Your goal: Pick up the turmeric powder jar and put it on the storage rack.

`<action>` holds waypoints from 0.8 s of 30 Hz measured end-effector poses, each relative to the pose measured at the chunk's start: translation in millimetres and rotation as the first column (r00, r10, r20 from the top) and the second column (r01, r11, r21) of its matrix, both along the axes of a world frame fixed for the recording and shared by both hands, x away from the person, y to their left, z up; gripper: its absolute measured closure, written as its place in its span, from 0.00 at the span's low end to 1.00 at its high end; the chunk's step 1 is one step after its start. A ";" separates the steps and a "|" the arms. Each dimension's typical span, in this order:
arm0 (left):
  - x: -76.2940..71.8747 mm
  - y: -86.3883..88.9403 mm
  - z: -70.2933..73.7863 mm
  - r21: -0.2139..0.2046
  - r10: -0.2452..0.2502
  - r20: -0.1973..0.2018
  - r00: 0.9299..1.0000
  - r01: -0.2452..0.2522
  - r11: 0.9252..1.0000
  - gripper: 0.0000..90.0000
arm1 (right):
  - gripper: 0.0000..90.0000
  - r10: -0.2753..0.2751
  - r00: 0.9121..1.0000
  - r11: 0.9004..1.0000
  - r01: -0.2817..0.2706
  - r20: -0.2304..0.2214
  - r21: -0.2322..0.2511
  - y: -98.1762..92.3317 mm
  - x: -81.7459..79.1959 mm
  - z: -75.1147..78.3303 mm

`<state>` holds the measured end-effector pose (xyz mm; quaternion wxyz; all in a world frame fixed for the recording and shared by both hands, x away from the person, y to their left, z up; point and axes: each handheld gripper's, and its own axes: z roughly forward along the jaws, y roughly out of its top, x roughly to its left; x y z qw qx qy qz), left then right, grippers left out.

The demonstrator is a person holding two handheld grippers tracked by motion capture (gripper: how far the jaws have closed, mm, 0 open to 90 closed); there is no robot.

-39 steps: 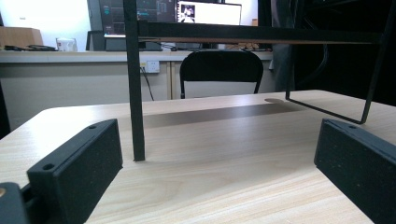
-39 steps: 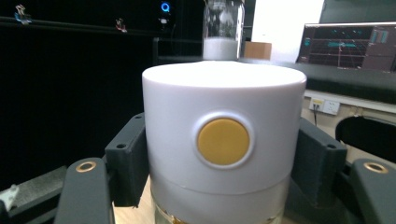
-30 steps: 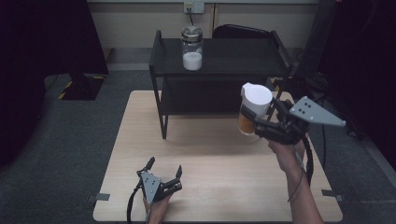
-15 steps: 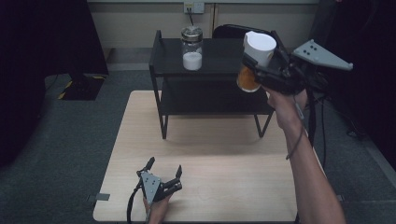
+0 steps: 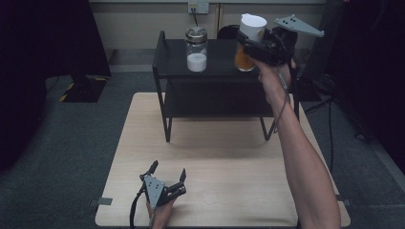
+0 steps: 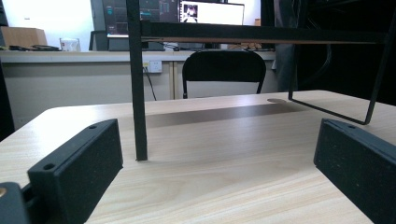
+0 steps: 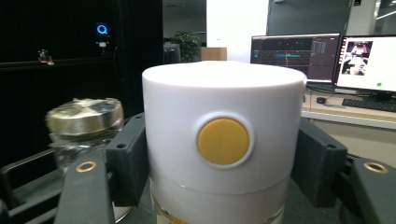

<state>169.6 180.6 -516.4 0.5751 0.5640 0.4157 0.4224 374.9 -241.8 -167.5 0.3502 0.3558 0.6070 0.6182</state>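
1. Right gripper [image 5: 248,45] raised over the far right part of the black shelf rack [image 5: 224,76], jaws clamped on a jar with a white lid [image 5: 249,36] and orange contents.
2. In the right gripper view, jaw pads pressed against both sides of the white lid [image 7: 223,135], a round yellow button on its front face.
3. Held jar upright, at the top shelf's level, its base just above or on the surface: cannot tell which.
4. To the left of the held jar, well apart on the same top shelf, a glass jar with a metal lid [image 5: 196,49], white powder in its lower part; also seen at the left of the right gripper view [image 7: 86,128].
5. Left gripper [image 5: 168,179] resting low on the near left of the wooden table [image 5: 229,157], jaws spread apart with nothing between them.
6. In the left gripper view, both black pads [image 6: 79,163] wide apart, facing the rack's leg [image 6: 137,93].
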 end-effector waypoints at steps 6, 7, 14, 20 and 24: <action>0.1 0.1 0.0 0.000 0.000 0.000 1.000 0.000 1.000 0.01 | 0.34 -0.005 1.000 1.000 0.004 -0.017 -0.019 9.9 7.8 -0.7; 0.1 0.1 0.0 0.000 0.000 0.000 1.000 0.000 1.000 0.01 | 0.34 -0.004 1.000 1.000 0.003 -0.017 -0.014 10.8 8.7 -1.9; 0.1 0.1 0.1 0.001 -0.001 0.000 1.000 0.001 1.000 0.01 | 0.34 -0.015 1.000 0.999 0.014 -0.013 -0.043 19.6 10.1 -4.3; 0.0 0.0 -0.1 0.000 -0.001 0.000 1.000 0.001 1.000 0.01 | 0.34 -0.021 1.000 0.999 0.021 0.014 -0.028 19.8 7.1 -13.3; 0.1 0.3 -0.1 0.000 -0.003 0.001 1.000 0.003 1.000 0.01 | 0.34 -0.020 1.000 0.999 0.020 0.012 -0.029 18.8 6.1 -12.8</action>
